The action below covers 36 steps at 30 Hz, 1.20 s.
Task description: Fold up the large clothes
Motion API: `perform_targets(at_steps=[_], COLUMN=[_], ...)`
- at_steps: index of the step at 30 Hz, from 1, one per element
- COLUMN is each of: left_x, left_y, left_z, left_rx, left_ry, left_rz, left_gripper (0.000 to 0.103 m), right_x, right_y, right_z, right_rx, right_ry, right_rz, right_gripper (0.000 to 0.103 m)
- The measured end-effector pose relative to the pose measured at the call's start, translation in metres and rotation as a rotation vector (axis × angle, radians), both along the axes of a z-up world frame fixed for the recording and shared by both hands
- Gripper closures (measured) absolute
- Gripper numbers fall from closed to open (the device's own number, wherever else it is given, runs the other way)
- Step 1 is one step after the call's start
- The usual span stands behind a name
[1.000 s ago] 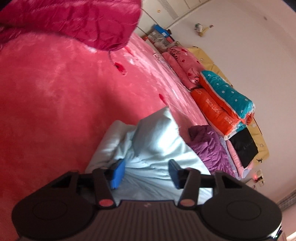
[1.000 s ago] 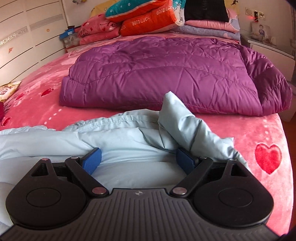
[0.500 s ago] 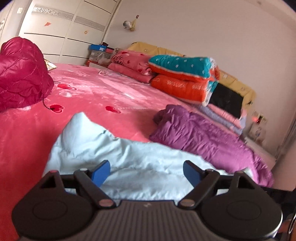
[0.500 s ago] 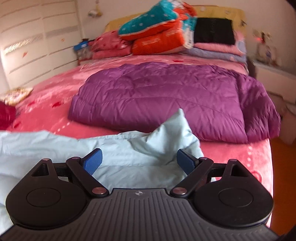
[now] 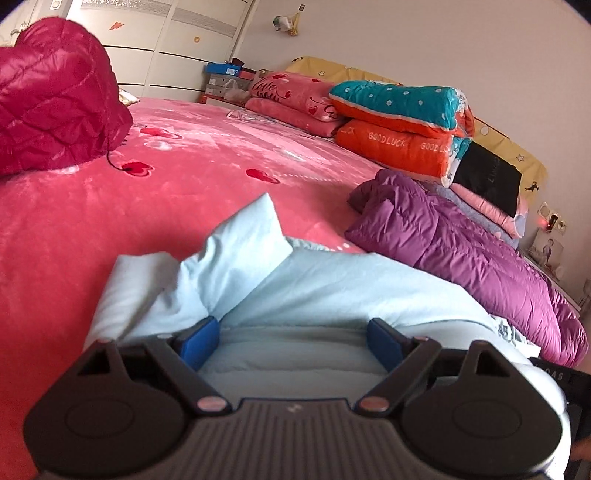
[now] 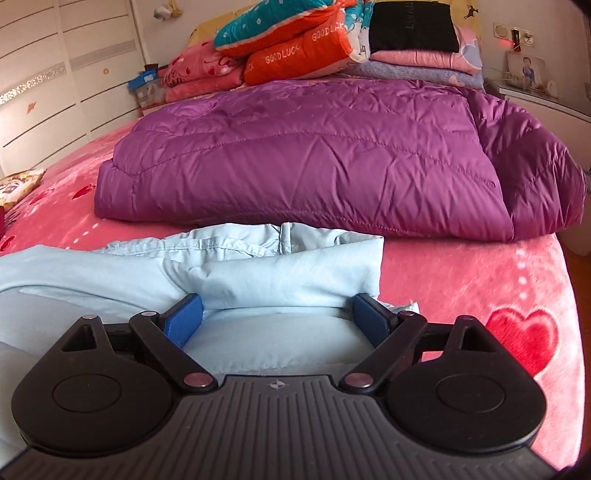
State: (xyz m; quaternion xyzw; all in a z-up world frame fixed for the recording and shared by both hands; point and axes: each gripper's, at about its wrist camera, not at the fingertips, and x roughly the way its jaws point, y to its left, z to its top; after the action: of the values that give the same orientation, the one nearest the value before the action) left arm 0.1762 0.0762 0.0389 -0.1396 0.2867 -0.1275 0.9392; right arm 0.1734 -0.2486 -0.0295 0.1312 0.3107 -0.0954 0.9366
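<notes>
Two claws, both spread wide, gripping nothing. Left wrist: left gripper (image 5: 291,341) has swung level over the light blue garment (image 5: 332,295) on the pink bed (image 5: 184,177). Right wrist: right gripper (image 6: 275,314) now faces a flattened fold, so that fold looks landed. Garment's near part is hidden under both housings.

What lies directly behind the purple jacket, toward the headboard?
Behind the purple jacket sits a stack of folded bedding: an orange quilt and a black item on pink layers. The jacket hides the stack's base.
</notes>
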Motion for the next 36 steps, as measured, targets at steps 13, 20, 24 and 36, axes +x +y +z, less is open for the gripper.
perform_targets(at_steps=[13, 20, 24, 36], left_x=[-0.010, 0.009, 0.013, 0.013], left_y=[0.031, 0.077, 0.083, 0.071], left_z=[0.038, 0.013, -0.001, -0.007], left_rx=[-0.145, -0.242, -0.277, -0.113], left_ry=[-0.073, 0.090, 0.148, 0.104], left_rz=[0.052, 0.257, 0.279, 0.260], left_gripper=[0.015, 0.014, 0.014, 0.014], right_x=[-0.003, -0.034, -0.024, 0.007], right_y=[0.006, 0.046, 0.096, 0.166], right_z=[0.005, 0.053, 0.064, 0.018], right_rx=[-0.022, -0.075, -0.099, -0.198], right_ry=[-0.018, -0.153, -0.151, -0.083], right_rz=[-0.011, 0.033, 0.194, 0.308], right_gripper=[0.000, 0.000, 0.000, 0.000])
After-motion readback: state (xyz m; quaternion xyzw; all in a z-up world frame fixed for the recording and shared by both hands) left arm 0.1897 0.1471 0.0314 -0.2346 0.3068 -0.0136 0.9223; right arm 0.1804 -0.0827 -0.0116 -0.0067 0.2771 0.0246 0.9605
